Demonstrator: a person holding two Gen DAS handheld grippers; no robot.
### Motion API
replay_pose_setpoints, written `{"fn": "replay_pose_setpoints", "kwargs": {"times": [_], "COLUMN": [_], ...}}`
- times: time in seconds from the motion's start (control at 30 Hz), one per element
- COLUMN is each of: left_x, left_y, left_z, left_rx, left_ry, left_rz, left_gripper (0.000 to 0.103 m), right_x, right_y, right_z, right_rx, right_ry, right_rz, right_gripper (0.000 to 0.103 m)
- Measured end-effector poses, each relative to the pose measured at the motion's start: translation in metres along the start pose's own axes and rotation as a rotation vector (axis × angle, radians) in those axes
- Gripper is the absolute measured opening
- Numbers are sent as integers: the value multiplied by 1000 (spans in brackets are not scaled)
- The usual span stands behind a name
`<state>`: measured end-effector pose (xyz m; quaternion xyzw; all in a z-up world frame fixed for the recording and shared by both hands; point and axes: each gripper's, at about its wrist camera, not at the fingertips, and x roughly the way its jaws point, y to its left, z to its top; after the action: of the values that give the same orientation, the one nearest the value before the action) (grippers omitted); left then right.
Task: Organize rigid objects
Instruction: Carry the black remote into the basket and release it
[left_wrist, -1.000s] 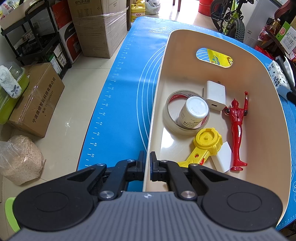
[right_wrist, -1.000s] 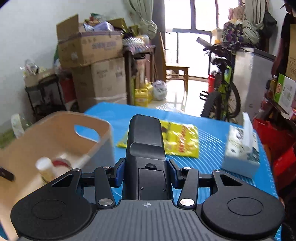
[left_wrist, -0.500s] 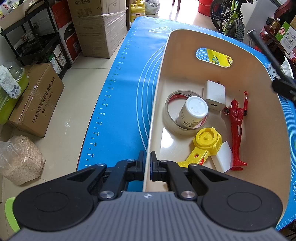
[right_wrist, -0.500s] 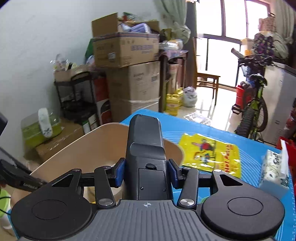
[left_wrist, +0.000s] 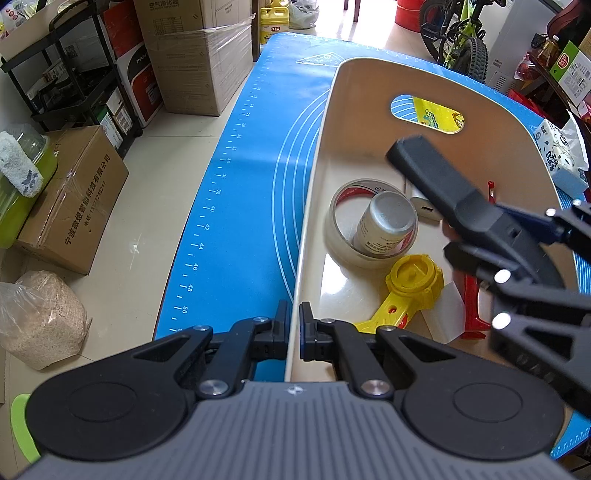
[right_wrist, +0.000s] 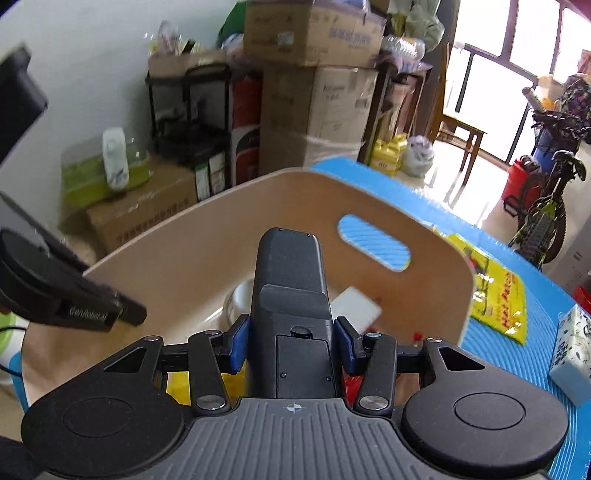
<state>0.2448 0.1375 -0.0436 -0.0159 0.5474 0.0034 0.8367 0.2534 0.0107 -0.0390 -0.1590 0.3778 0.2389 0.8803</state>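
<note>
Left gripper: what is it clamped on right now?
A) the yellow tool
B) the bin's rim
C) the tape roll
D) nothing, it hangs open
B: the left gripper is shut on the bin's near rim, one finger outside the wall and one inside, while the tape roll and yellow tool lie untouched on the bin floor.

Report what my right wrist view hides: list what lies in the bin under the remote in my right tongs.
Observer: A tape roll lies flat, with a white bottle sitting inside its ring.
Operator: Name the rest.
Observer: A yellow tool and a red figure lie beside the roll, the figure partly hidden behind your right tongs.
Operator: Check the left tongs.
Observer: The left tongs are shut on the bin, pinching its wall at the rim.
</note>
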Motion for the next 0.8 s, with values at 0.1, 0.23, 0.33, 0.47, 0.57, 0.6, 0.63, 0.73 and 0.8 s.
{"fn": "replay_pose_setpoints", "kwargs": {"times": [0.1, 0.23, 0.33, 0.47, 0.57, 0.6, 0.63, 0.73, 0.8], "left_x": [0, -1, -1, -1, -1, -1, -1, -1, -1], "left_y": [0, 0, 0, 1, 1, 1, 2, 2, 2], "left_z": [0, 0, -1, 0, -1, -1, -1, -1, -1], "left_rx": [1, 1, 3, 2, 2, 1, 0, 0, -1], "left_ry": [0, -1, 0, 0, 0, -1, -1, -1, 0], "left_rz": [1, 0, 4, 2, 3, 1, 1, 0, 0], "left_gripper": [6, 6, 6, 6, 6, 6, 6, 6, 6], "right_x": [6, 15, 17, 14, 7, 5, 3, -7, -15], "right_y": [6, 12, 14, 12, 7, 5, 3, -7, -12], "right_z": [-2, -4, -4, -4, -3, -4, -4, -2, 0], "right_rx": [-42, -79, -88, -82, -45, -39, -35, 7, 36], "right_ry": [46, 122, 137, 136, 97, 85, 75, 32, 12], "right_rz": [-16, -20, -22, -2, -4, -1, 1, 25, 36], "right_gripper": [54, 54, 54, 64, 81, 82, 82, 82, 82]}}
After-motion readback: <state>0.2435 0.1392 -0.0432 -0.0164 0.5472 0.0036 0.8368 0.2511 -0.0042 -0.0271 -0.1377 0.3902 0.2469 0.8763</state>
